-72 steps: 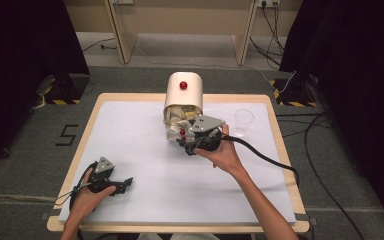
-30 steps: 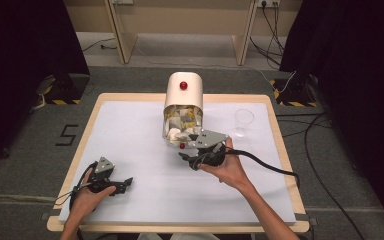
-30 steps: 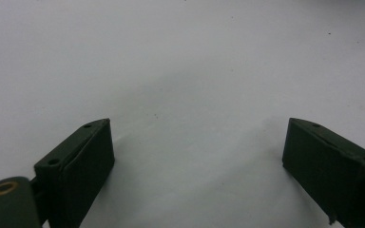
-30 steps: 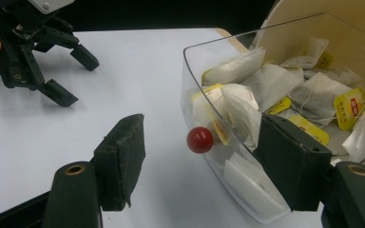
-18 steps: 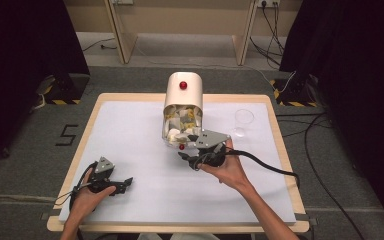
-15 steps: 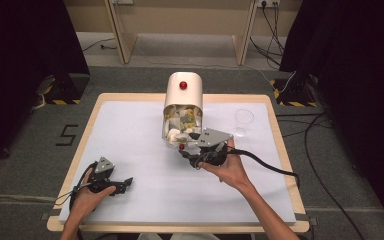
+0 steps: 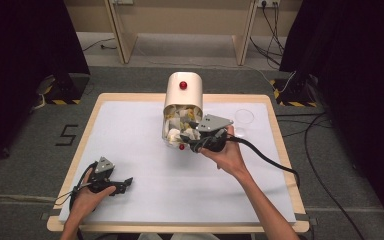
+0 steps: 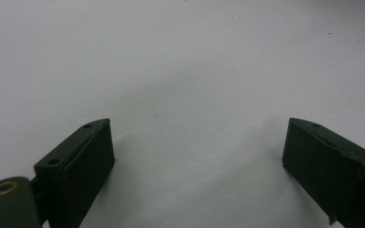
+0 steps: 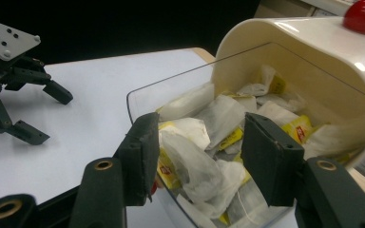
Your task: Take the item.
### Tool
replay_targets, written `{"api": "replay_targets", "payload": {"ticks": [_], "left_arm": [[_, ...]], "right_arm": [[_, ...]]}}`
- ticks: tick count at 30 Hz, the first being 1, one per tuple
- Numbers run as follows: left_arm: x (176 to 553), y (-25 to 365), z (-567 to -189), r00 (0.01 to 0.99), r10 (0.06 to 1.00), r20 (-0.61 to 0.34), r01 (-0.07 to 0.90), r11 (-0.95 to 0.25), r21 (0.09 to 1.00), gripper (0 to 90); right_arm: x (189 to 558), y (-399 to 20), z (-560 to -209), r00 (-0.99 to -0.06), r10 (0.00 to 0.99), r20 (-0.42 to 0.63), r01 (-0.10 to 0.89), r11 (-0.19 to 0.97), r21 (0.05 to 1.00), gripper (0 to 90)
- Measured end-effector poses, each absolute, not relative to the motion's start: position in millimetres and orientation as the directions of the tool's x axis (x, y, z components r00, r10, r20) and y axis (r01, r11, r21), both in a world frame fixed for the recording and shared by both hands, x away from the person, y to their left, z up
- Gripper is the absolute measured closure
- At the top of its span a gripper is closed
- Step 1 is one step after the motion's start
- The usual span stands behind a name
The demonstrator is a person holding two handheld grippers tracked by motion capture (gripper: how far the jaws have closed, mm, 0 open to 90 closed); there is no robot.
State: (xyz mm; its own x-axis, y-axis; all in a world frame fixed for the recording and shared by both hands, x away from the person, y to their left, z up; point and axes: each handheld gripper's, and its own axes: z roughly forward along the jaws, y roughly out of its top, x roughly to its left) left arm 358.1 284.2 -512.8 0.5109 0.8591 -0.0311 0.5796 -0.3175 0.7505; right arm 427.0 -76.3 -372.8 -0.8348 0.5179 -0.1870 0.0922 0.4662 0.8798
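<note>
The right gripper [image 7: 192,141] sits at the mouth of a cream box [image 7: 182,95] with a red knob on top, which stands near the far middle of the white-covered bench [image 7: 130,130]. The box's clear front flap [image 9: 180,90] is tipped open toward the person, and the open tray is piled with tea bags [image 9: 204,137], white paper pouches with yellow tags. In the right gripper view the two black jaws stand part-way apart on either side of the heap, and they have just been closing; a crumpled white tea bag lies between them, but whether the pads press on it cannot be told. A clear glass [image 7: 243,119] stands on the bench just to the right of the box, beyond the person's right hand. The left gripper [image 7: 121,185] rests low on the bench near the front left corner, well apart from the box, held in the person's left hand. Its jaws are wide apart over bare white cover, with nothing between them. In the right gripper view, the left gripper [image 9: 43,114] sits farther off on the bench.
</note>
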Motion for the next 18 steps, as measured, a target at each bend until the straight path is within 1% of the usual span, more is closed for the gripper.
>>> {"api": "replay_targets", "payload": {"ticks": [3, 9, 13, 15, 18], "left_arm": [[358.0, 284.1, -512.8, 0.511, 0.859, -0.031, 0.580, -0.317, 0.751, 9.1], [358.0, 284.1, -512.8, 0.510, 0.859, -0.031, 0.580, -0.317, 0.750, 9.1], [358.0, 284.1, -512.9, 0.511, 0.859, -0.031, 0.580, -0.317, 0.750, 9.1], [358.1, 284.1, -512.8, 0.511, 0.859, -0.031, 0.580, -0.317, 0.750, 9.1], [358.0, 284.1, -512.8, 0.510, 0.859, -0.031, 0.580, -0.317, 0.750, 9.1]], "right_arm": [[430.5, -69.9, -374.6, -0.847, 0.501, -0.176, 0.103, 0.480, 0.871, 51.5], [437.5, -66.2, -380.4, -0.850, 0.502, -0.159, 0.131, 0.494, 0.860, 57.4], [441.8, -64.5, -385.7, -0.851, 0.507, -0.141, 0.155, 0.498, 0.853, 63.7], [444.2, -64.8, -387.0, -0.851, 0.513, -0.109, 0.186, 0.490, 0.852, 66.7], [445.6, -63.6, -388.9, -0.855, 0.509, -0.097, 0.196, 0.490, 0.849, 75.6]]}}
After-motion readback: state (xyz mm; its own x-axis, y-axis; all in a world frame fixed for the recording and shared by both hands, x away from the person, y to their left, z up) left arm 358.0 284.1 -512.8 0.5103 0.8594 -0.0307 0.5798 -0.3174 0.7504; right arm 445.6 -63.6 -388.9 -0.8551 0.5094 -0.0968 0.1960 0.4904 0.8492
